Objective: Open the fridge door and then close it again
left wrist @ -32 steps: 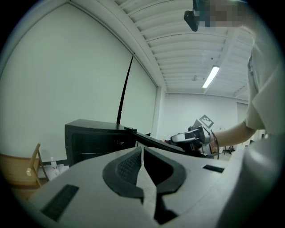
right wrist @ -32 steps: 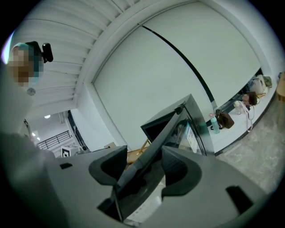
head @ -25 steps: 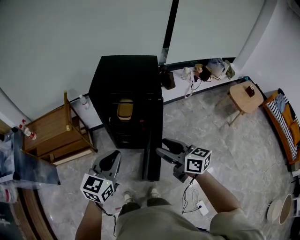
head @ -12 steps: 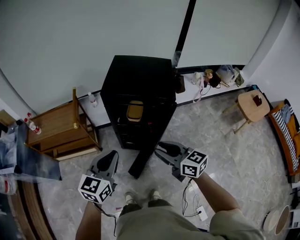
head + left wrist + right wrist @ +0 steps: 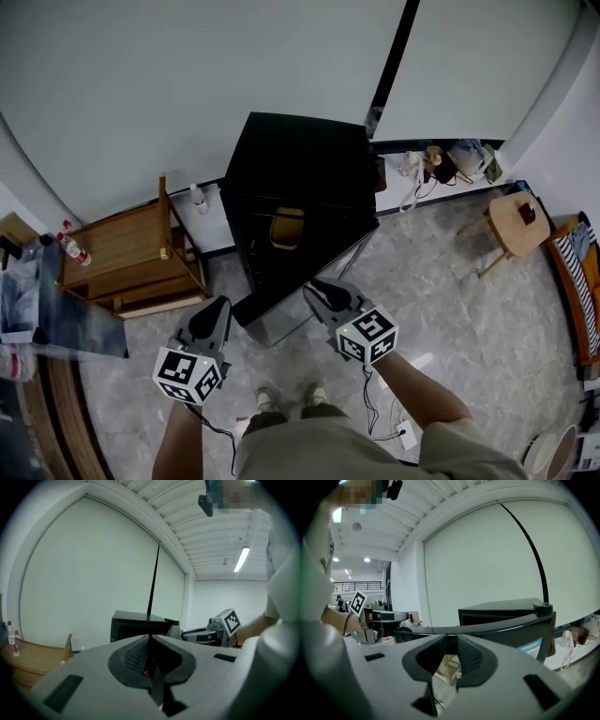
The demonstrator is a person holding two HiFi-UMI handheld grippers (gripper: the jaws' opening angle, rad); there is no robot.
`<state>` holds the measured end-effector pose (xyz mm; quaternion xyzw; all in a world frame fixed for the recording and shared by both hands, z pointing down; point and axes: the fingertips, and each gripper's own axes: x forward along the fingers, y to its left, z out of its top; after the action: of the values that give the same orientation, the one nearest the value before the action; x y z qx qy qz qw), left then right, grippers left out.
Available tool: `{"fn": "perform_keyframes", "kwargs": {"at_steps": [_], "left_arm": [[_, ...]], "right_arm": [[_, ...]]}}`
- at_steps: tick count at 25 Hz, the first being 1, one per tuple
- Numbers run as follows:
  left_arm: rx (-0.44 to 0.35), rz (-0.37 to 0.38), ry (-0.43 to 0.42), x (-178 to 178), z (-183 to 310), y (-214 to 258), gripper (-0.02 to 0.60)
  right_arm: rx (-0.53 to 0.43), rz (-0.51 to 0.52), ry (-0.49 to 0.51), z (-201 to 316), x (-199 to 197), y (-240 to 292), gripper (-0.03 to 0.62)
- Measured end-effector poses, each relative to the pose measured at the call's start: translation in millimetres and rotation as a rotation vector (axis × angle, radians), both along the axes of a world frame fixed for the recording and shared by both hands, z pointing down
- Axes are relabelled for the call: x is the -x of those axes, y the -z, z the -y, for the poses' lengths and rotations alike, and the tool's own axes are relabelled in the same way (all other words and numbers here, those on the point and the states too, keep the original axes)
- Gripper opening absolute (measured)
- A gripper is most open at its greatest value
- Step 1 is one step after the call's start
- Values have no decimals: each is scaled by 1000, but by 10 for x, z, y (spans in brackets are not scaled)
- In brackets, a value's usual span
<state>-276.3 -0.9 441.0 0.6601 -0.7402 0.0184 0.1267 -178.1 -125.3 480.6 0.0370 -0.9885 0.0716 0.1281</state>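
Head view: your left gripper (image 5: 216, 309) has its jaws pressed together, empty; your right gripper (image 5: 316, 289), jaws just narrowing to a slit on nothing, hovers just beside the fridge door (image 5: 281, 305). Door stands ajar from the black fridge (image 5: 305, 159) by the wall. Closing step, I judge: next, push its free edge home.

On the grey marbled floor (image 5: 450, 300): black fridge (image 5: 305, 159) at the wall, door ajar, wooden chair (image 5: 117, 253) just left of it, small bottle (image 5: 198, 199) between them. Right of the fridge, bags and cables (image 5: 441, 167) along the wall, then a round wooden stool (image 5: 518, 220). Near the shoes (image 5: 267, 400), white plug block (image 5: 405, 429) with cable.
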Motion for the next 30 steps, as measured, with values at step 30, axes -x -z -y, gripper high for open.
{"fn": "perform_keyframes", "kwargs": {"at_steps": [30], "left_arm": [[-35,-27,79,1079,836,-216,17]], "right_arm": [[-68,-49,-216,921,1381,-307,-3]]}}
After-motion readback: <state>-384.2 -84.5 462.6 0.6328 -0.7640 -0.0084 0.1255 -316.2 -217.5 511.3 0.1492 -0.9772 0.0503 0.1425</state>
